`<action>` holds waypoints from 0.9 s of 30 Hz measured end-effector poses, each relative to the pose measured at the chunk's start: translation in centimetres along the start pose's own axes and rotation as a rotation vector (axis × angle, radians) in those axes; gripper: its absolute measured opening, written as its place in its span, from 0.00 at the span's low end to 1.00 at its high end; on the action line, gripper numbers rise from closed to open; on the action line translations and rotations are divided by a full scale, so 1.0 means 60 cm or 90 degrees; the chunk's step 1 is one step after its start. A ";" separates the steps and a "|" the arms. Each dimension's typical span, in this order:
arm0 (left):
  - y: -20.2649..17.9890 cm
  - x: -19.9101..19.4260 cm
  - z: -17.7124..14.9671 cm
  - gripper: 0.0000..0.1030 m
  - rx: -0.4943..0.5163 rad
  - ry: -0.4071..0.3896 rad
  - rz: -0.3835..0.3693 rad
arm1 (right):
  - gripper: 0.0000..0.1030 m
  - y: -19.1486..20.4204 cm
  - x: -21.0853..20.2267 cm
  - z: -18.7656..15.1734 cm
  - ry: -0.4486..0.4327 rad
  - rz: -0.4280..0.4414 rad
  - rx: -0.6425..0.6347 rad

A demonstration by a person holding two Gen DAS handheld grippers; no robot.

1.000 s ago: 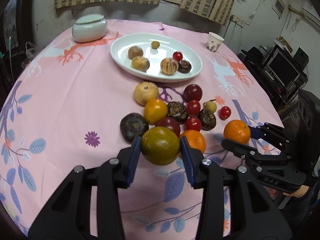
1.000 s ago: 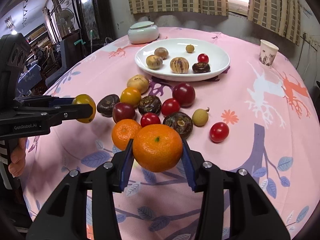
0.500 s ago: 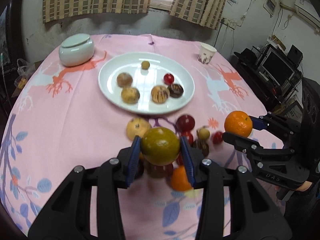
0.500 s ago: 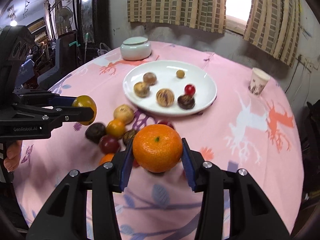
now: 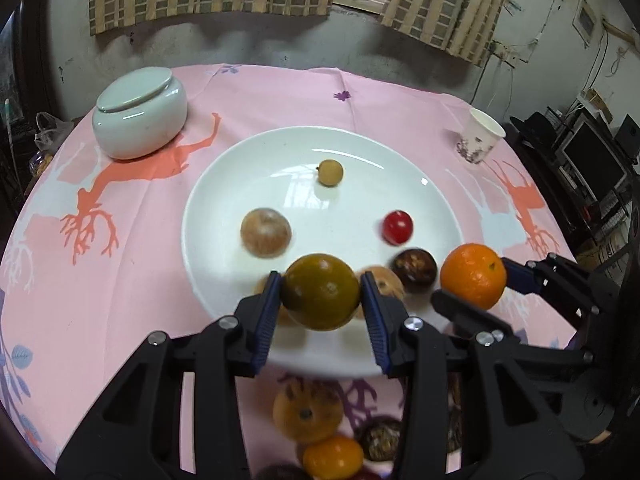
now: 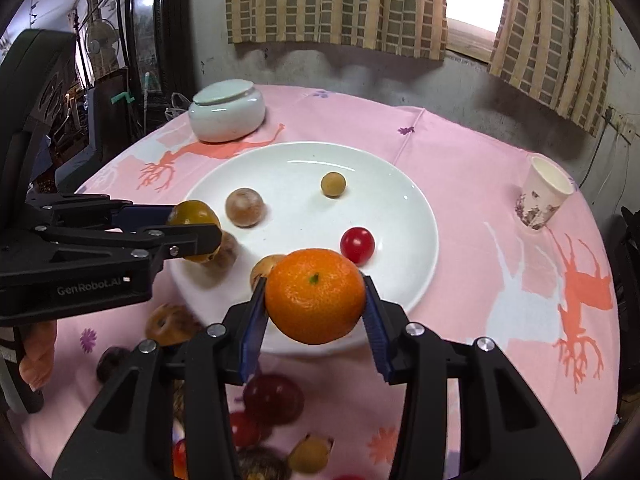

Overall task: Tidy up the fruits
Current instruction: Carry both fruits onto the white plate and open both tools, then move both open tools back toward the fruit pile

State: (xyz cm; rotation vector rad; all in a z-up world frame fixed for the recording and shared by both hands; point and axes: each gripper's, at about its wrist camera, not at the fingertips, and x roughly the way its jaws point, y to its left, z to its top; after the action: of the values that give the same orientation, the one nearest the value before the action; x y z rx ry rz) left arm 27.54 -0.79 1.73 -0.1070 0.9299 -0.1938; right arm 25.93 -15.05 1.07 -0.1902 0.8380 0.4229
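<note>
My left gripper [image 5: 320,294] is shut on a green-yellow citrus [image 5: 320,291] and hangs over the near rim of the white plate [image 5: 224,208]. My right gripper [image 6: 315,297] is shut on a bright orange mandarin [image 6: 315,295], also above the plate's [image 6: 416,216] near edge. Each gripper shows in the other's view: the mandarin [image 5: 473,275] at the right, the green-yellow citrus [image 6: 194,224] at the left. On the plate lie a longan [image 5: 330,172], a cherry tomato [image 5: 397,227], a pale round fruit [image 5: 265,232] and a dark fruit [image 5: 414,270]. Others sit partly hidden behind the held fruit.
Loose fruit stays on the pink tablecloth below the plate: a tan fruit [image 5: 307,412], a small orange [image 5: 333,456], dark red ones [image 6: 273,399]. A lidded ceramic jar [image 5: 140,118] stands far left, a paper cup [image 5: 480,136] far right. A person's hand [image 6: 37,352] grips the left tool.
Both grippers have carried their fruit forward from above the loose pile to over the plate's near rim. The plate now fills the middle of both views; the pile has dropped to the bottom.
</note>
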 end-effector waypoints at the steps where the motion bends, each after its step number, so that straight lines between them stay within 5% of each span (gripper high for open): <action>1: 0.001 0.007 0.006 0.40 -0.002 -0.005 0.005 | 0.44 -0.002 0.009 0.002 0.001 -0.002 0.003; 8: 0.002 0.064 0.033 0.43 -0.024 0.003 0.008 | 0.50 -0.032 0.068 0.030 0.002 -0.004 0.070; 11: 0.006 0.051 0.024 0.85 -0.038 -0.069 0.018 | 0.60 -0.034 0.064 0.028 -0.010 0.016 0.081; 13: 0.002 0.038 0.019 0.85 -0.035 -0.096 0.033 | 0.60 -0.031 0.052 0.027 -0.024 0.005 0.072; 27: 0.007 -0.081 -0.050 0.85 -0.034 -0.067 0.020 | 0.63 -0.041 -0.074 -0.045 -0.034 0.015 0.110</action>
State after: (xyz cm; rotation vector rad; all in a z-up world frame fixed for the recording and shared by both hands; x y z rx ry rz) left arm 22.34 0.62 3.71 -0.1501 0.8308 -0.1333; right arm 22.50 -19.42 2.64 -0.0092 0.8196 0.3742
